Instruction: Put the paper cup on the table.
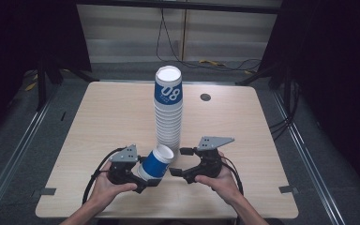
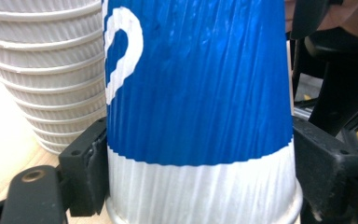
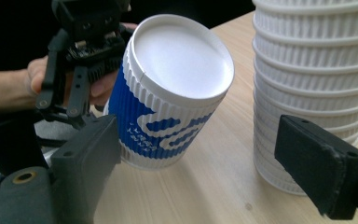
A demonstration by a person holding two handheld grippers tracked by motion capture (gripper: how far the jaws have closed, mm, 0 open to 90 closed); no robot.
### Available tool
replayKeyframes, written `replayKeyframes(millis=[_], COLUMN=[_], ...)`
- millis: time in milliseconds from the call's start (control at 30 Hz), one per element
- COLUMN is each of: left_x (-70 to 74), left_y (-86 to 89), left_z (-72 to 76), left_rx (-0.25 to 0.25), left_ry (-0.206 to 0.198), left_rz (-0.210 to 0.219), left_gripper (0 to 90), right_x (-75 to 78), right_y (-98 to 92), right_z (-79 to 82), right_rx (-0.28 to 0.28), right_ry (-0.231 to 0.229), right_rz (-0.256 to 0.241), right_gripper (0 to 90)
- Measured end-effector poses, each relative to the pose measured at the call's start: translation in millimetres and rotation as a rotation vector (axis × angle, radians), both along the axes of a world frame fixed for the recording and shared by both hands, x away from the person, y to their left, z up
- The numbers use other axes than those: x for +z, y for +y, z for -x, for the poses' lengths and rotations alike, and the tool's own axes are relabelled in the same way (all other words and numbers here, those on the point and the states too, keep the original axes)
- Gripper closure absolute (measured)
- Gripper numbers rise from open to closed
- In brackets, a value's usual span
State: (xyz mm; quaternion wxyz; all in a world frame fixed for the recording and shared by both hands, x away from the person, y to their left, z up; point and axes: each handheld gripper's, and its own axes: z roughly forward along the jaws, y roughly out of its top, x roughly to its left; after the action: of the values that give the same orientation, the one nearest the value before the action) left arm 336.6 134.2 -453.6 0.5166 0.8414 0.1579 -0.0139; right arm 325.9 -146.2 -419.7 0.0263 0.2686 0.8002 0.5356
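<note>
The left gripper [image 1: 146, 180] pinched the light, crushable ribbed blue cup [image 1: 155, 162] low in the frame's centre, near its rim, while the right gripper [image 1: 180, 161] gaped wide.

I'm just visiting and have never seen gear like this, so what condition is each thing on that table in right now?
Blue cup: tilted, base up, clamped near its rim, lifted beside the stack.
Stack of cups: upright on the table, upside down, nested, blue-banded cup on top.
Left hand-held gripper: shut on the blue cup.
Right hand-held gripper: open, holding nothing, jaws wide apart, aimed between cup and stack.
Table: light wood, bearing the stack.
</note>
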Motion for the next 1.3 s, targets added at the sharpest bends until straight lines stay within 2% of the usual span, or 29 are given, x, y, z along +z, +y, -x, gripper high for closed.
replayKeyframes(millis=[100,200,267,333,467,633,667,700,733,767,867,900,933,1100,1233,1300], left_x=[-0.5,-1.0,-1.0,-0.8,-1.3,0.2,1.0,1.5,3.1,3.1,5.6,6.6,9.2,9.4,14.1,15.6], left_y=[-0.6,-0.6,-1.1,-1.6,-3.9,-6.9,-7.4,-7.9,-8.7,-8.7,-10.8,-11.5,-11.7,-11.9,-14.1,-14.1], left_z=[0.3,-0.9,-2.0,-2.2,-3.5,-1.3,-0.8,-0.2,0.1,0.1,1.3,2.2,3.7,2.9,1.3,1.3], left_rx=[-0.001,-0.003,-0.008,-0.01,-0.024,-0.031,-0.034,-0.035,-0.05,-0.05,-0.065,-0.066,-0.054,-0.062,-0.076,-0.083], left_ry=[0.007,0.017,0.008,0.009,0.008,-0.019,-0.025,-0.029,-0.04,-0.04,-0.059,-0.052,-0.07,-0.07,-0.108,-0.111], left_rz=[-0.003,-0.031,-0.061,-0.064,-0.09,-0.133,-0.141,-0.142,-0.172,-0.172,-0.211,-0.206,-0.218,-0.238,-0.29,-0.285], left_gripper=[17.6,17.5,17.5,17.5,17.5,17.6,17.7,17.7,17.7,17.7,17.7,17.7,17.7,17.7,17.7,17.7], right_x=[-1.0,-2.2,-4.6,-6.3,-7.7,-8.7,-8.7,-8.7,-9.0,-9.0,-10.2,-10.5,-10.5,-8.4,-7.5,-7.8], right_y=[-0.1,-0.5,1.2,3.5,4.6,3.7,5.6,5.6,7.0,7.0,8.1,8.0,7.7,7.3,9.9,10.8], right_z=[-1.2,-2.4,-3.3,-3.6,-5.0,-6.8,-4.8,-4.8,-2.8,-2.8,-1.3,-0.1,0.6,2.1,0.3,0.2], right_rx=[0.004,0.014,0.039,0.051,0.065,0.076,0.092,0.092,0.107,0.107,0.121,0.119,0.124,0.15,0.161,0.164], right_ry=[0.015,0.02,0.025,0.025,0.03,0.032,0.021,0.021,0.021,0.021,0.013,0.016,0.018,0.006,0.011,0.005], right_rz=[0.024,0.046,0.086,0.119,0.141,0.161,0.198,0.198,0.207,0.207,0.228,0.238,0.244,0.27,0.294,0.3], right_gripper=[14.1,14.1,14.1,14.0,14.2,14.6,14.4,14.4,14.4,14.4,14.3,14.3,14.3,15.2,15.9,16.0])
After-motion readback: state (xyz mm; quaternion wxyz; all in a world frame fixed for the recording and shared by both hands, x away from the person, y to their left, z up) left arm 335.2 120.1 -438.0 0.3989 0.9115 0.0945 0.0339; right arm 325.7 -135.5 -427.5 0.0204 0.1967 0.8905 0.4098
